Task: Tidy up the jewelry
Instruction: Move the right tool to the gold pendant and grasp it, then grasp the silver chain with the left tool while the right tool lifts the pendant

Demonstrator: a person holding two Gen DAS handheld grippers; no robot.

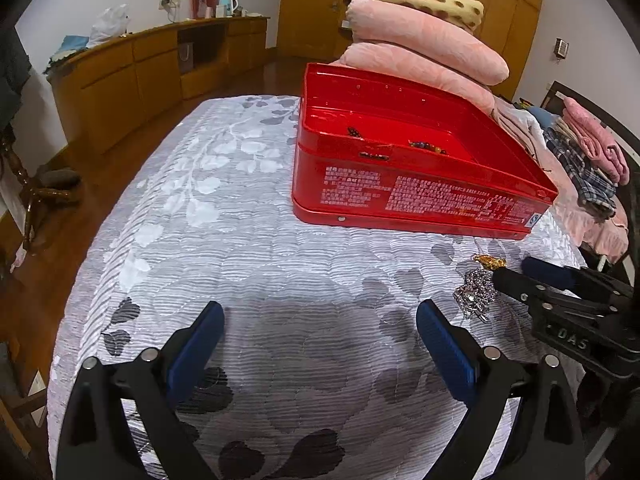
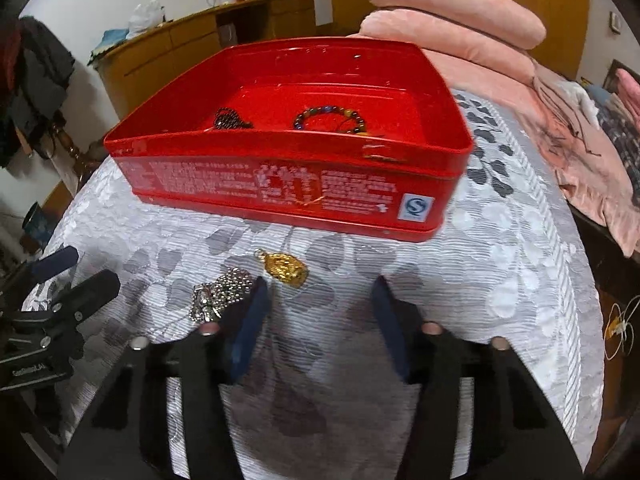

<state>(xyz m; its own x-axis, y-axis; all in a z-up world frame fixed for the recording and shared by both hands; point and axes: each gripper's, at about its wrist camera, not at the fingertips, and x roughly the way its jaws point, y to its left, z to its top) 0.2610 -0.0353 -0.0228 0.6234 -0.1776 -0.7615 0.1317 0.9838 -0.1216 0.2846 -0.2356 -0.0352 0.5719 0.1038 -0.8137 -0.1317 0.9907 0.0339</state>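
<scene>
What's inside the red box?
Inside the open red metal box lie a round bracelet of coloured beads and a dark bead chain. The front wall hides the floor nearest it, so anything there stays unseen.

The red tin [image 2: 288, 184] bore a blue "QS" mark at its wall's right end; the right claw [image 1: 516, 274] read "DAS".
</scene>
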